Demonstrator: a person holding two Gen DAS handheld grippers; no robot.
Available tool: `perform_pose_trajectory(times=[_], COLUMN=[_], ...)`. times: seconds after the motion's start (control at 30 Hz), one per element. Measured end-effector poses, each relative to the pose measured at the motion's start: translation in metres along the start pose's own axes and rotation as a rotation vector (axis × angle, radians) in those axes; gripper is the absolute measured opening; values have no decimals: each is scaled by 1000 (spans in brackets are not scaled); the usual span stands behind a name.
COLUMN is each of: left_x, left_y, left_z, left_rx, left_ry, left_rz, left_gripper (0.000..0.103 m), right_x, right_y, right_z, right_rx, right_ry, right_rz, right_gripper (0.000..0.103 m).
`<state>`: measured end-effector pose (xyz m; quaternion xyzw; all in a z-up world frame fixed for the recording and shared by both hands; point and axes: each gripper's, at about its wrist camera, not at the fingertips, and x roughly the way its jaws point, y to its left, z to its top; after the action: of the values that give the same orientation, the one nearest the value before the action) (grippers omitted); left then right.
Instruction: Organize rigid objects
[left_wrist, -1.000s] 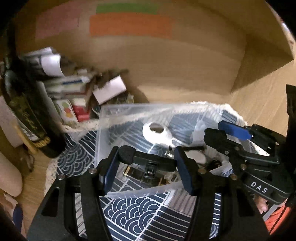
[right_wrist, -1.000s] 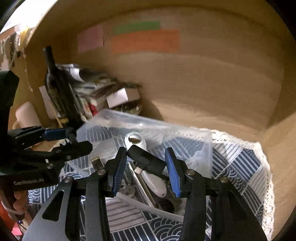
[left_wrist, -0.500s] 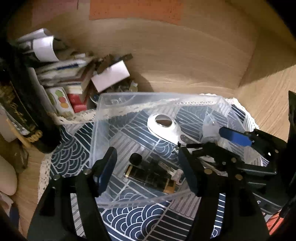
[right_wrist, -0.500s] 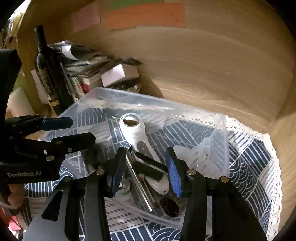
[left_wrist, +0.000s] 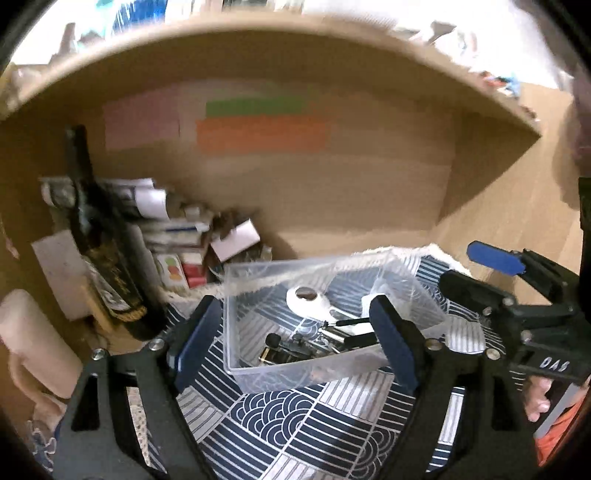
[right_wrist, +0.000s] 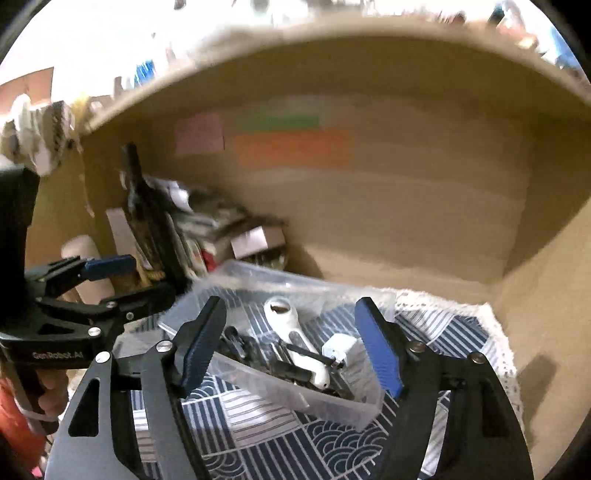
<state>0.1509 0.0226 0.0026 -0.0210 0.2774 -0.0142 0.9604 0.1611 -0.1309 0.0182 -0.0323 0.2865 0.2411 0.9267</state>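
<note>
A clear plastic bin (left_wrist: 236, 310) (right_wrist: 332, 402) stands on a blue-and-white patterned cloth (left_wrist: 295, 424) inside a wooden shelf. In it lie a white bottle opener (left_wrist: 310, 301) (right_wrist: 291, 328), several small black and metal items (left_wrist: 295, 350) (right_wrist: 258, 350) and a small white block (right_wrist: 341, 349). My left gripper (left_wrist: 295, 343) is open and empty, held back above the bin's near side. My right gripper (right_wrist: 291, 350) is open and empty, also drawn back over the bin. Each gripper shows in the other's view, the right one (left_wrist: 491, 273) and the left one (right_wrist: 122, 280).
A dark wine bottle (left_wrist: 107, 266) (right_wrist: 147, 221) stands at the left beside a pile of boxes and papers (left_wrist: 192, 236) (right_wrist: 229, 229). Coloured paper labels (left_wrist: 258, 129) are stuck on the shelf's back wall. A pale roll (left_wrist: 33, 343) lies at far left.
Both grippers let go of their black items into the bin, opened wide and pulled back and up, so the bin now looks smaller and farther.
</note>
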Motion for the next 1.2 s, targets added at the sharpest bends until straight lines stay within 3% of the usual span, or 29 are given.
perform_pose_trajectory(times=[0.03,0.1,0.23,0.5,1.2], left_x=[-6,-24,-52,-82,-85], left_y=[-2,-6,-11,-20,-27], left_z=[0,-3,-10,-26,-30], left_rx=[2,-8,-11,9,32], left_ry=[-14,-57,-113,-163,-174], left_rz=[-2,-6,-15,-7,4], left_gripper=[93,99,102,102,103], right_x=[-9,-27,-57,-80,-91], right_y=[1,3,7,13,24], right_z=[0,0,-6,-22,-25], right_rx=[3,6,-7,23,11], right_ry=[-17,-56,-117,-150,-179], right_rz=[0,-13,-54,-65,-66], right_gripper=[72,80,83,94,98])
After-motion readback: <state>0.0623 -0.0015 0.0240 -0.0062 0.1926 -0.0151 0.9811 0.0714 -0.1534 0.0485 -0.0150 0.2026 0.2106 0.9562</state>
